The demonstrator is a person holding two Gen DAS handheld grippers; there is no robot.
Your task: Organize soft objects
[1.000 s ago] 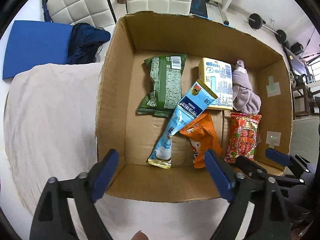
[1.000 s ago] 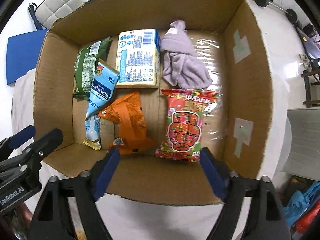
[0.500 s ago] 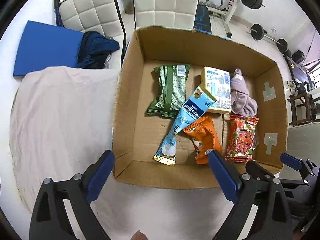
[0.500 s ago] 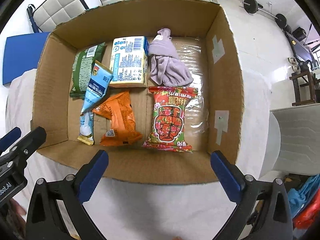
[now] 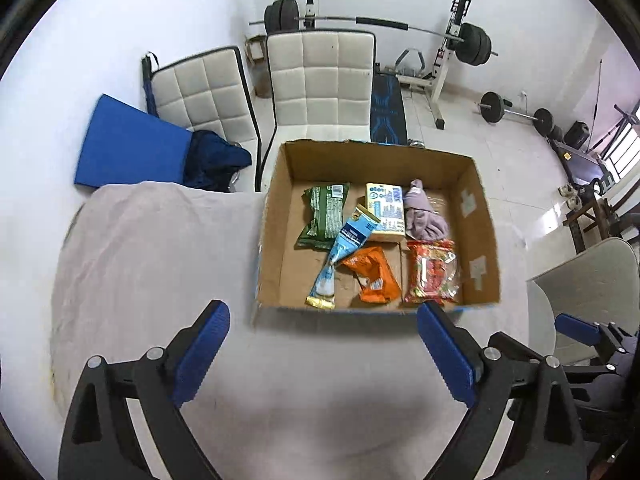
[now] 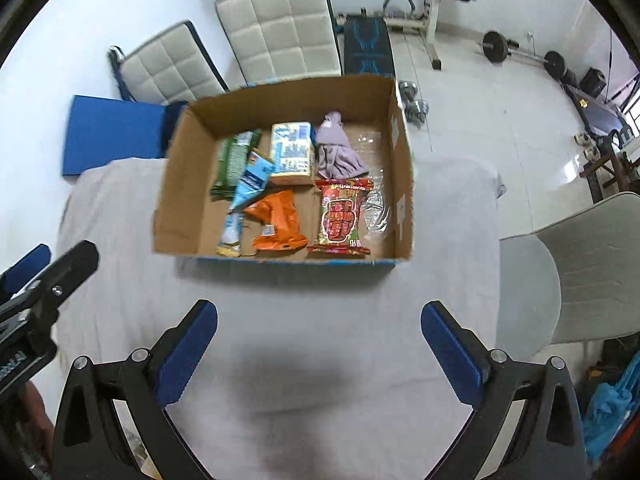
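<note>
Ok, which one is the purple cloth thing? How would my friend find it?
Look inside the big cardboard box on the cloth-covered table. Go to its far right corner, just behind the red snack bag and beside the pale yellow box. The purple cloth is the only crumpled fabric there; everything else is a printed packet.
</note>
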